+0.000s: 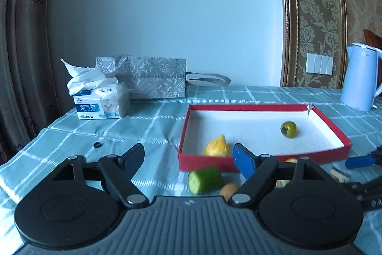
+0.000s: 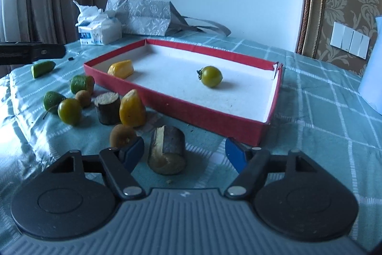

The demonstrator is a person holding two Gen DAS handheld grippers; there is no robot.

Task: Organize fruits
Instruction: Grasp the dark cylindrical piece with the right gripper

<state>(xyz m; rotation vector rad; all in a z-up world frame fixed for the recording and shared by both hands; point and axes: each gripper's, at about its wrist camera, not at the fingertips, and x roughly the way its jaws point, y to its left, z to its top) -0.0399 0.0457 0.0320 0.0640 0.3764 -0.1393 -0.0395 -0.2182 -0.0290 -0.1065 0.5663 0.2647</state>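
The tray [image 2: 181,104] on the tabletop [image 2: 310,111] holds 2 fruits [image 2: 211,76]; more pieces [image 2: 132,109] lie left of it, tissue pack [image 2: 99,32] and bag [image 2: 140,18] behind.

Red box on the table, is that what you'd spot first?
Yes, the shallow red cardboard box with its white floor grabs the eye, mid-table. Inside sit a round green tomato and a yellow fruit chunk. More green, yellow and brown pieces lie scattered on the checked tablecloth to its left.

Colours around the red tray

The tray [image 2: 181,104] is red outside, white inside, on a teal tablecloth [image 2: 310,111] with white checks; in it a green tomato [image 2: 211,76] and yellow piece [image 2: 121,69]; behind it a silver patterned bag [image 2: 143,18].
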